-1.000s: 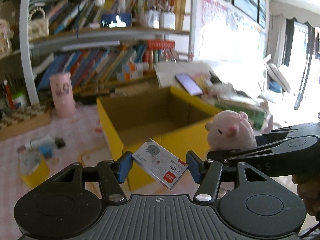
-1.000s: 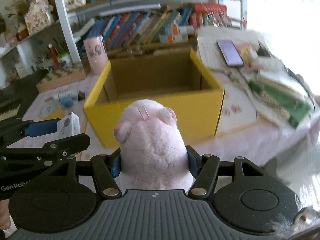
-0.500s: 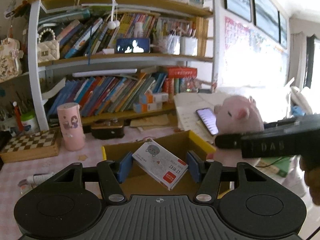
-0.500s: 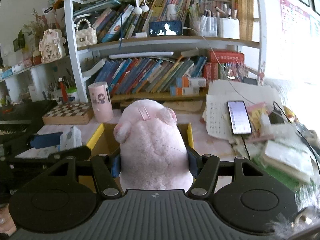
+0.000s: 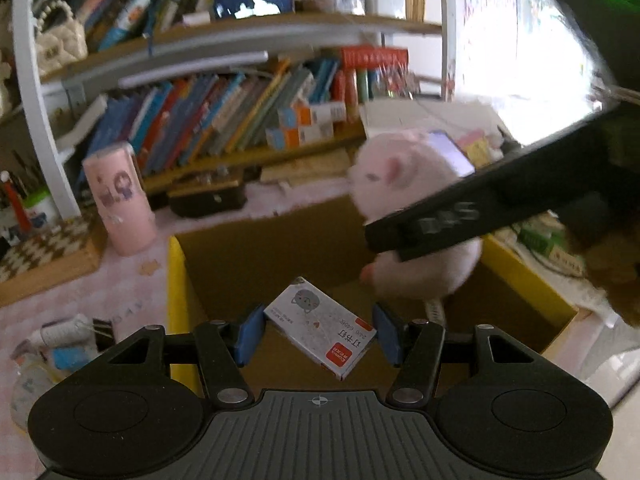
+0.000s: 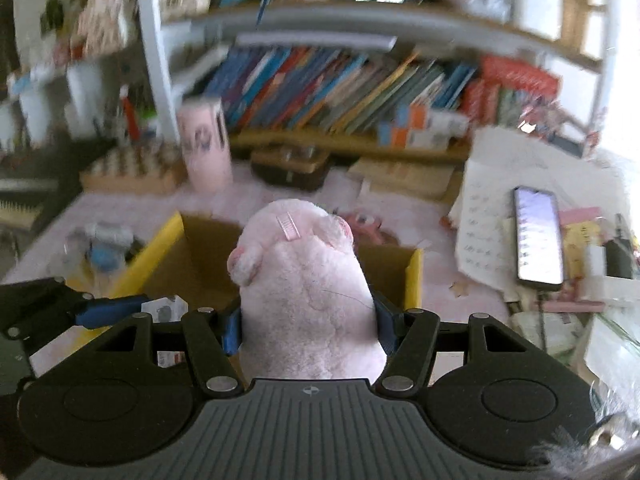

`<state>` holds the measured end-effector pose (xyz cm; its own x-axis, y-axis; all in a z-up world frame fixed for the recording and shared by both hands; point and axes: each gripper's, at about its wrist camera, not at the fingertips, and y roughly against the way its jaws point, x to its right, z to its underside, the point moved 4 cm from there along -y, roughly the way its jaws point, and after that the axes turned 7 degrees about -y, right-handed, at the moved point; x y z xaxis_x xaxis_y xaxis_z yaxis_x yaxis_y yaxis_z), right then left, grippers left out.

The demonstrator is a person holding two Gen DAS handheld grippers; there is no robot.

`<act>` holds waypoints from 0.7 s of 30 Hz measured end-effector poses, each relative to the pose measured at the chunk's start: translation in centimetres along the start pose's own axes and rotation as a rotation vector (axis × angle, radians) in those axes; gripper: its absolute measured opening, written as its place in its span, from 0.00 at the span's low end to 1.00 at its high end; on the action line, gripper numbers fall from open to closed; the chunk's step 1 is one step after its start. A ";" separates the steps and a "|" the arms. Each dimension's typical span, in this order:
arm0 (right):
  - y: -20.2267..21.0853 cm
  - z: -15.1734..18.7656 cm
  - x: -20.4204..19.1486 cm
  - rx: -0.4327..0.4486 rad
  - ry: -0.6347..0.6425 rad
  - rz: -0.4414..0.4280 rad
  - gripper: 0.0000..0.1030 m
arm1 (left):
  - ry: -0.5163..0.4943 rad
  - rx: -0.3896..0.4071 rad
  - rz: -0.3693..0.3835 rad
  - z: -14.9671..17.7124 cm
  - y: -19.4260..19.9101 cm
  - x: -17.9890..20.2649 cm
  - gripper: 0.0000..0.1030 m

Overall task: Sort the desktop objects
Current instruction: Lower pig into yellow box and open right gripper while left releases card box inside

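My left gripper [image 5: 318, 332] is shut on a small white staple box [image 5: 320, 332] with a cat drawing and red label, held over the open yellow cardboard box [image 5: 176, 280]. My right gripper [image 6: 308, 324] is shut on a pink plush pig [image 6: 304, 288], also above the yellow box [image 6: 414, 276]. In the left wrist view the pig [image 5: 408, 192] and the right gripper's black finger [image 5: 460, 220] hang over the box's right half. In the right wrist view the left gripper's blue pad [image 6: 108, 306] and staple box [image 6: 164, 308] show at lower left.
A pink cylinder cup [image 5: 118, 196] and a chessboard box [image 5: 40, 248] stand left of the yellow box. Small clutter [image 5: 64, 340] lies on the pink tablecloth. A phone [image 6: 538, 236] on papers lies right. A bookshelf [image 5: 240, 112] rises behind.
Both grippers tilted down and moved forward over the yellow box with their loads. The views are blurred with motion. The grips are unchanged.
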<state>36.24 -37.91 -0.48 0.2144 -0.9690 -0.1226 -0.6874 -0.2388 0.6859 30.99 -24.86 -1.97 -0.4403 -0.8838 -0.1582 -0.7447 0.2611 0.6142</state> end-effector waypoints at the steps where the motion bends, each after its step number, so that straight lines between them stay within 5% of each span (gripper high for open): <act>1: -1.0 -0.1 0.0 -0.035 0.010 -0.003 0.57 | -0.005 -0.015 0.002 0.2 -0.3 0.2 0.56; 6: -4.7 0.0 0.0 -0.156 0.047 0.017 0.57 | -0.026 -0.077 0.022 1.1 -1.6 1.1 0.57; 10: -7.1 0.5 -0.7 -0.237 0.122 0.045 0.58 | 0.064 -0.115 0.053 1.7 -2.3 0.6 0.57; 16: -8.9 0.7 -1.6 -0.288 0.179 0.074 0.58 | 0.126 -0.145 0.059 2.2 -3.0 0.2 0.57; 21: -9.1 0.6 -1.5 -0.264 0.186 0.087 0.61 | 0.107 -0.091 0.019 2.0 -2.2 0.1 0.59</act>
<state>41.76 -34.32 -7.02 0.3020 -0.9514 0.0608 -0.5104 -0.1075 0.8532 31.59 -24.75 -4.92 -0.3946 -0.9165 -0.0658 -0.6860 0.2462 0.6846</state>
